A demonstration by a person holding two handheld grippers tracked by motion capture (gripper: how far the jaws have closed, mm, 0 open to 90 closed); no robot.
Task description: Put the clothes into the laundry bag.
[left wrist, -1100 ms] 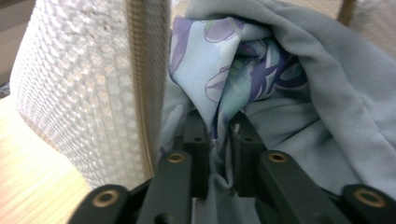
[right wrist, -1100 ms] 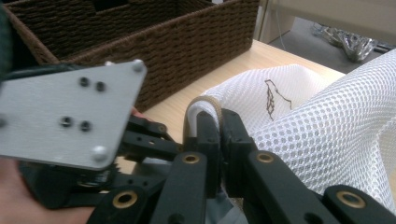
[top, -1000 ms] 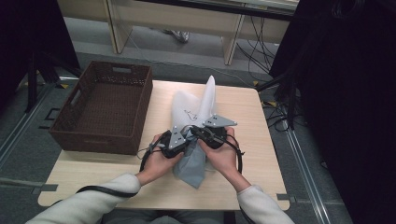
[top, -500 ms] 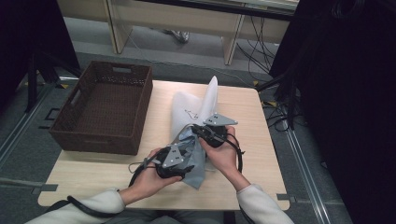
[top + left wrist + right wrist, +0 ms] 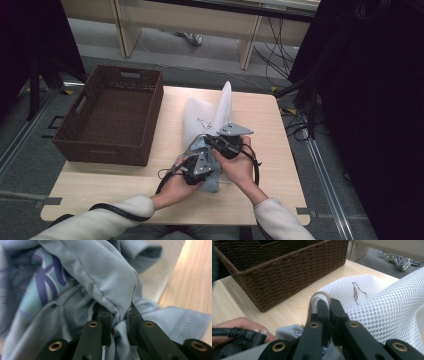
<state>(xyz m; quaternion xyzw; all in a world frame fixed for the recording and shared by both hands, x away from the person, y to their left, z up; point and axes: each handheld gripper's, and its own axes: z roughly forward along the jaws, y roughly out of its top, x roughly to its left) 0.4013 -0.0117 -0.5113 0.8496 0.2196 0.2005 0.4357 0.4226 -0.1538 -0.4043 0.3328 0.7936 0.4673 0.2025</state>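
**Both grippers gripping at the mouth of the mesh bag**

The white mesh bag [image 5: 205, 117] lies on the wooden table [image 5: 125, 195], just to the right of the brown wicker basket [image 5: 107, 117], and serves as the landmark here. Its far tip points away from the person; its open end faces the person's hands.

The right gripper [image 5: 327, 305] sits at the near end of the mesh bag. Its jaws are clenched on the bag's tan-trimmed rim [image 5: 320, 295], which loops up over the jaw tips, with the white netting spreading to the right of them. In the high view the right gripper [image 5: 225, 145] rests on that near end.

The light blue garment [image 5: 100, 282], printed with a purple and teal pattern, lies bunched at the near end of the mesh bag, part of it hanging out towards the person. The left gripper [image 5: 116, 315] is just nearer the person than the bag's mouth. Its jaws have just been closing, and a fold of the garment is pinched between them. In the high view the left gripper [image 5: 195, 167] sits on the garment [image 5: 210, 182], just beside the right gripper.

How much of the garment is inside the bag cannot be told. The wicker basket, left of the bag, shows only its bare woven floor and walls.
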